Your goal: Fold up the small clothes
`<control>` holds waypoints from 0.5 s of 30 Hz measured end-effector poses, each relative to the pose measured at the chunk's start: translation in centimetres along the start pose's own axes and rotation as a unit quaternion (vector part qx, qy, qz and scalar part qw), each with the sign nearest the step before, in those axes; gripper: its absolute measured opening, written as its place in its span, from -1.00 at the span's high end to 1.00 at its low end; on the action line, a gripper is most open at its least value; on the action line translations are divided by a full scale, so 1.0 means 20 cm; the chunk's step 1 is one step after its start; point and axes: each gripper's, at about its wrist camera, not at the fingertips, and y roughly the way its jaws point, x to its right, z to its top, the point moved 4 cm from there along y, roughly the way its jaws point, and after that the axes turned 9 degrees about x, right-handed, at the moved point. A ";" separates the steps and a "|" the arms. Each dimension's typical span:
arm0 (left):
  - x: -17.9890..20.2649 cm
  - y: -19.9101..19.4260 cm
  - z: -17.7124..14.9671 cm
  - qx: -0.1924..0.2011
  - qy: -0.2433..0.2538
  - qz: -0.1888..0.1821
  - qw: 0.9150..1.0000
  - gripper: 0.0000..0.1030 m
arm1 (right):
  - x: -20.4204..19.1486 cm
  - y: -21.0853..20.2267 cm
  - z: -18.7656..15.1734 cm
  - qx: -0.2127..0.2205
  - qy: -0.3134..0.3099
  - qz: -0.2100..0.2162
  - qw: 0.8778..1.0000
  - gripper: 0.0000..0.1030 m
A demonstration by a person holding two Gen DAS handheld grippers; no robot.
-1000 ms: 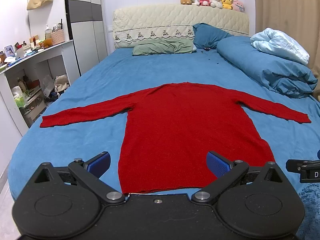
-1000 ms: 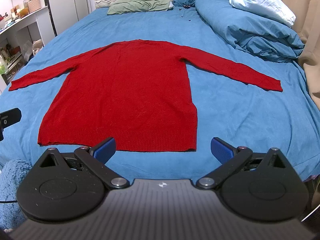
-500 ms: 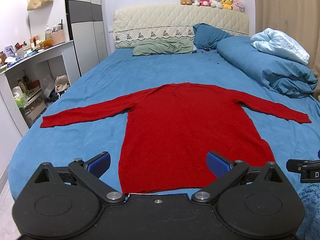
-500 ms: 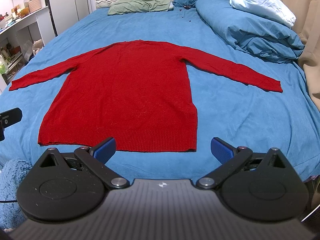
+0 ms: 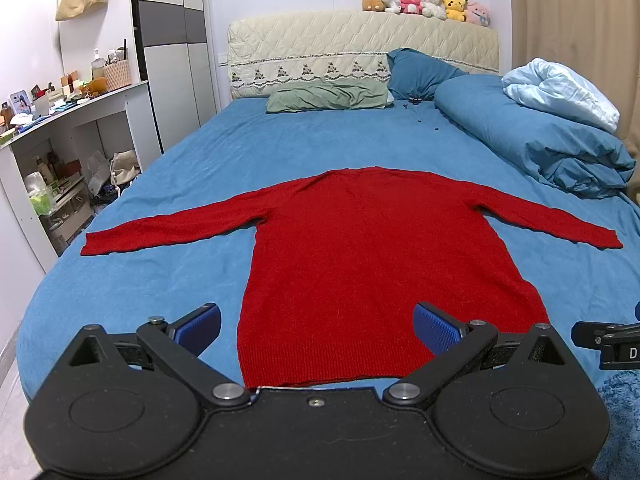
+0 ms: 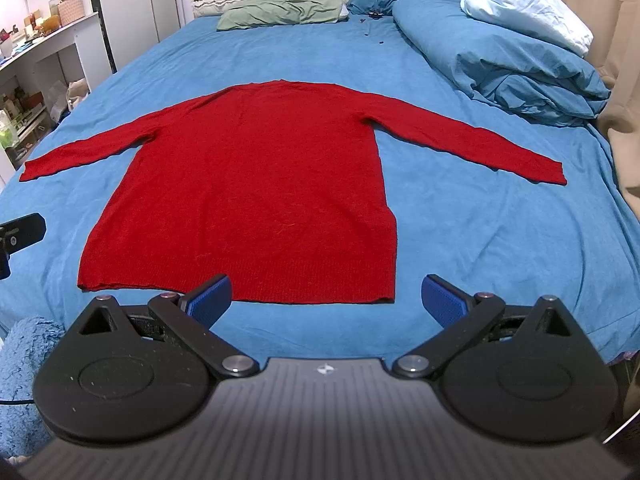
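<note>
- A red sweater [image 5: 360, 248] lies flat on the blue bed sheet [image 5: 280, 140], with both sleeves spread out to the left and to the right and the hem on the near side.
- The left gripper [image 5: 316, 326] is at the near edge of the bed, with its two blue pads wide apart and nothing between them.
- In the left wrist view the near-left corner of the hem lies between the two fingers; the left pad [image 5: 198, 326] is over the sheet, the right one over the sweater.
- The right gripper [image 6: 328, 298] is also spread apart and holds nothing.
- In the right wrist view the near-right corner of the hem lies between its fingers, slightly farther than the pads.
- A folded blue duvet [image 6: 500, 52] lies at the far right, well apart from the sweater.
</note>
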 end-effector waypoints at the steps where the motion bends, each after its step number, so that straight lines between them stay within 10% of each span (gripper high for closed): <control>1: 0.00 0.00 0.00 0.000 -0.001 0.000 1.000 -1.00 | 0.00 0.00 0.00 0.000 0.000 0.000 1.000 -1.00; 15: 0.00 -0.01 0.00 0.002 -0.002 0.002 1.000 -1.00 | -0.02 -0.01 0.00 0.002 -0.002 0.004 1.000 -1.00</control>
